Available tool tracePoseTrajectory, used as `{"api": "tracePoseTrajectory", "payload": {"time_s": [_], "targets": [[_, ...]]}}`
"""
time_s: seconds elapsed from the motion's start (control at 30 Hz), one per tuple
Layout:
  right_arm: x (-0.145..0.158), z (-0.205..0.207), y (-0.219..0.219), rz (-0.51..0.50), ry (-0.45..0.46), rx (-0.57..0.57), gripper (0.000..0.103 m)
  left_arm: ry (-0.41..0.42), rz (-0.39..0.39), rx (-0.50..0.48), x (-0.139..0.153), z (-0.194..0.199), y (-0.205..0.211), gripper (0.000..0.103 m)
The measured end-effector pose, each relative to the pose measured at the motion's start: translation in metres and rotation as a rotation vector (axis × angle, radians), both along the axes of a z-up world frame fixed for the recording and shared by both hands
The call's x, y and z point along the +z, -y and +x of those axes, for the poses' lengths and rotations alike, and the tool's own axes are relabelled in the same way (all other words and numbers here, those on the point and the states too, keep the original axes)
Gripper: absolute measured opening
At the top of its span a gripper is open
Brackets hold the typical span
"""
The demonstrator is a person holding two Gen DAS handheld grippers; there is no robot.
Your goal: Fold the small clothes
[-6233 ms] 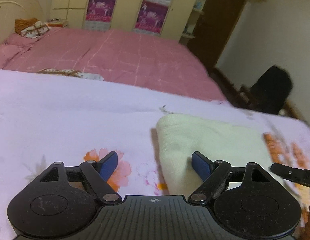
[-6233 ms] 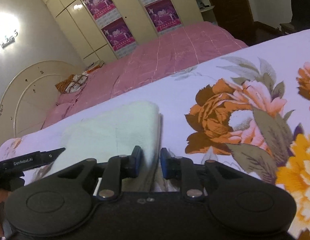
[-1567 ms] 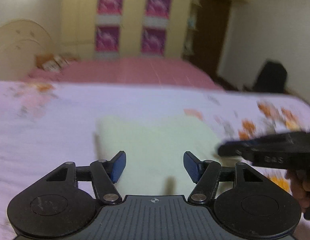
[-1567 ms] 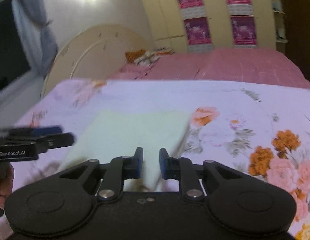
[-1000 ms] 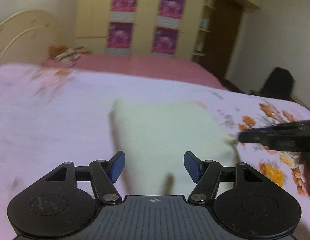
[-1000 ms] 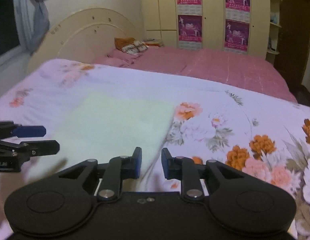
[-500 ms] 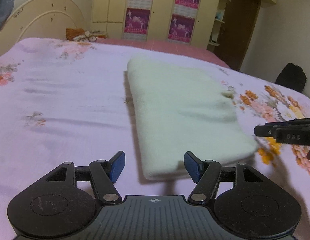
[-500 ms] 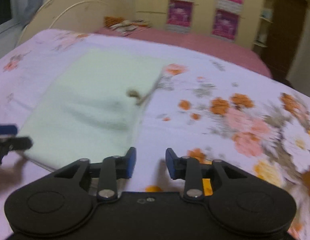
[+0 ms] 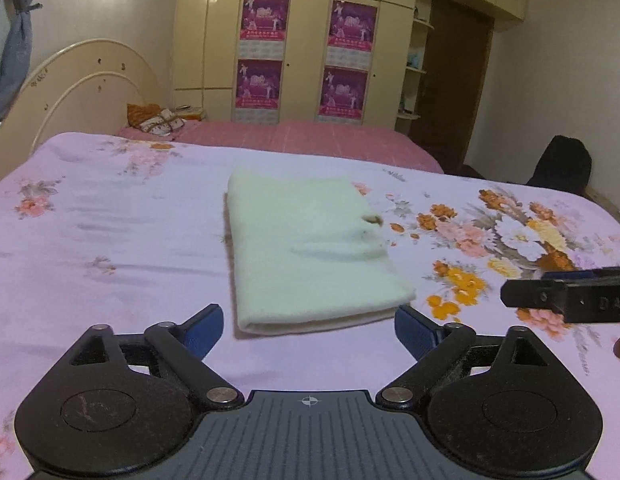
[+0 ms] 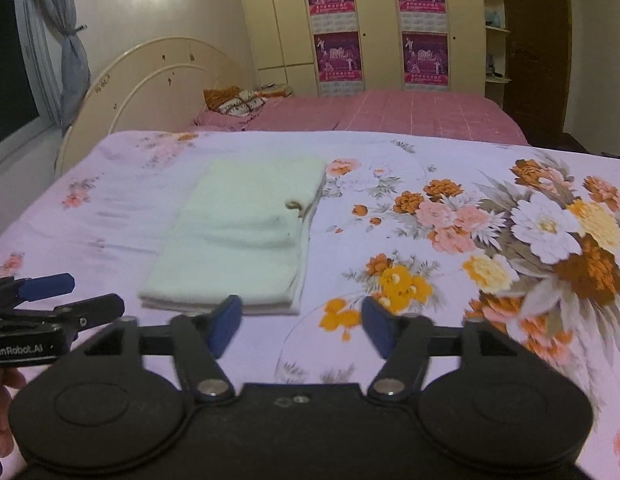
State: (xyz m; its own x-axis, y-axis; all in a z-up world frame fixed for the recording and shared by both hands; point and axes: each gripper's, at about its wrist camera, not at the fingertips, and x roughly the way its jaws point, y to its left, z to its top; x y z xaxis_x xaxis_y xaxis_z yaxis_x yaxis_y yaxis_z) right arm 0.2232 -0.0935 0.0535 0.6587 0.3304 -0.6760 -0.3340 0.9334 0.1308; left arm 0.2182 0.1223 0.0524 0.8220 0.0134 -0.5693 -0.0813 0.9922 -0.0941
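Observation:
A pale cream garment [image 9: 305, 248] lies folded into a flat rectangle on the lilac floral bedsheet [image 9: 109, 240], with a small brown tab at its right edge. It shows in the right wrist view too, the garment [image 10: 245, 232] left of centre. My left gripper [image 9: 308, 330] hangs just short of the fold's near edge, jaws opening wide, nothing between them. My right gripper [image 10: 299, 326] is off the garment's near right corner, jaws also opening and empty. Each gripper's tip shows in the other's view.
A second bed with a pink cover [image 9: 310, 136] and a curved cream headboard [image 9: 81, 92] lies beyond. Cream wardrobes with purple posters [image 9: 305, 52] line the back wall. A dark chair [image 9: 562, 164] stands at the right, by a brown door.
Both grippers have pulled back from the garment and risen a little. The right one let go of the cloth and its jaws spread; the left jaws widened too. The garment now lies flat.

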Motion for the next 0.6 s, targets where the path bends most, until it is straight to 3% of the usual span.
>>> {"api": "tracePoseTrajectory", "payload": {"time_s": [0.03, 0.13, 0.23, 0.6], "targets": [[0.004, -0.006, 0.001, 0.003, 0.000, -0.004, 0.080, 0.009, -0.001, 0.002, 0.004, -0.006, 0.001, 0.103], [0.016, -0.023, 0.007, 0.012, 0.012, -0.021, 0.094, 0.036, 0.005, 0.008, 0.018, -0.028, 0.003, 0.103], [0.030, -0.041, 0.008, 0.008, 0.030, -0.034, 0.101, 0.053, 0.014, 0.009, 0.031, -0.049, 0.006, 0.103], [0.067, -0.098, 0.001, 0.022, 0.143, -0.026, 0.102, 0.100, 0.000, 0.010, 0.059, -0.105, 0.001, 0.103]]}}
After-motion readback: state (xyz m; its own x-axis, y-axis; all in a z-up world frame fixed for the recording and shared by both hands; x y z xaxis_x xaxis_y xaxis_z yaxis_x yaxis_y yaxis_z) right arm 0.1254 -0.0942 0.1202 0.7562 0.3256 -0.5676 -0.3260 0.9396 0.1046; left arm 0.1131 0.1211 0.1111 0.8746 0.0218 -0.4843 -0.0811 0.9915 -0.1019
